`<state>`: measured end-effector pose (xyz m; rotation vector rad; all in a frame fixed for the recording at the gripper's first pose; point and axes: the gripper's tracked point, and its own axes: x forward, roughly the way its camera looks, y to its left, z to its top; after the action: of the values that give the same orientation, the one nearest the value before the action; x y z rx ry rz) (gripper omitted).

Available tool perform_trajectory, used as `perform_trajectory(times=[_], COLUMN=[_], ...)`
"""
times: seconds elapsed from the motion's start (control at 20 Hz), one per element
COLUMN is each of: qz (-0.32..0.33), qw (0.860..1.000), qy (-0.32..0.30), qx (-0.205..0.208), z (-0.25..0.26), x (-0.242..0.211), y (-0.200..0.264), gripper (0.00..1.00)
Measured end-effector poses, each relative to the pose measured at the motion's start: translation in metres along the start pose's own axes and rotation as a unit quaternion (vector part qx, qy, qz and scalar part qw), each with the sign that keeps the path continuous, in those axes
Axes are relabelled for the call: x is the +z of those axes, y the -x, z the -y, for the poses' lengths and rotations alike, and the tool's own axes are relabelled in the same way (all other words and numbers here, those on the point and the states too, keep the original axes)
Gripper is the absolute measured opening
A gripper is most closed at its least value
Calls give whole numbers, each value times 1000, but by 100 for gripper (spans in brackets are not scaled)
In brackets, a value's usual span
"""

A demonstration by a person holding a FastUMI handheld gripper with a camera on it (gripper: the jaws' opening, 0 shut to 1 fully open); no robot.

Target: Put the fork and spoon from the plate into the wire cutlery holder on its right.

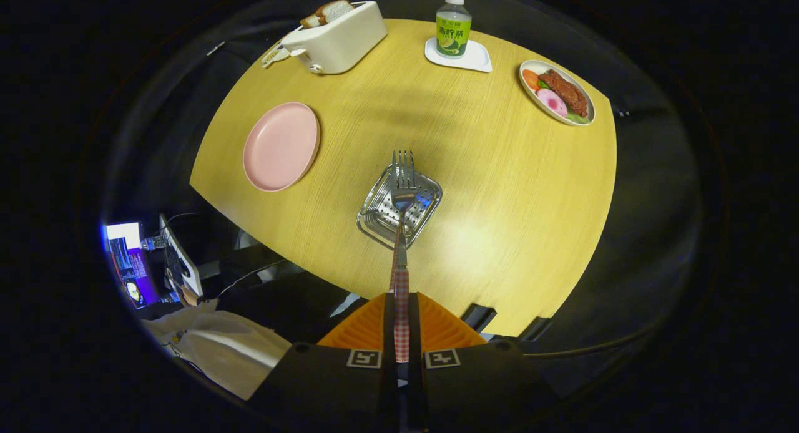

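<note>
Gripper view. The tool [401,308] is closed on the checked handle of the fork [402,189], both fingers pressing it. The fork runs straight ahead of the fingers, tines outward, held above the wire cutlery holder [374,211], which appears from above as a square metal basket on the bench [499,189]. The fork's head overlaps the holder's opening; whether it touches the holder cannot be told. What else lies inside the holder is hard to make out.

The pink plate [281,146] lies well left of the holder, near the bench's left edge, its surface bare. Open bench surrounds the holder on all sides. Along the far edge stand a toaster [337,40] with bread, a bottle [453,27] on a white coaster [474,58], and a food dish [557,93].
</note>
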<state>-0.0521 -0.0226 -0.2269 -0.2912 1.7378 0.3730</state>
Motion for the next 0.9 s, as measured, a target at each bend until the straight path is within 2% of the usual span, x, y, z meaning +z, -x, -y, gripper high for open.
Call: perform_trajectory(times=[0.2,0.5,0.9], qz=[-62,-142,-168], qw=[997,985,981], qy=[37,95,97], qx=[-3,-24,-27], z=[1,3,6], x=[-2,0,21], y=[-13,-28,-38], gripper=[11,10,14])
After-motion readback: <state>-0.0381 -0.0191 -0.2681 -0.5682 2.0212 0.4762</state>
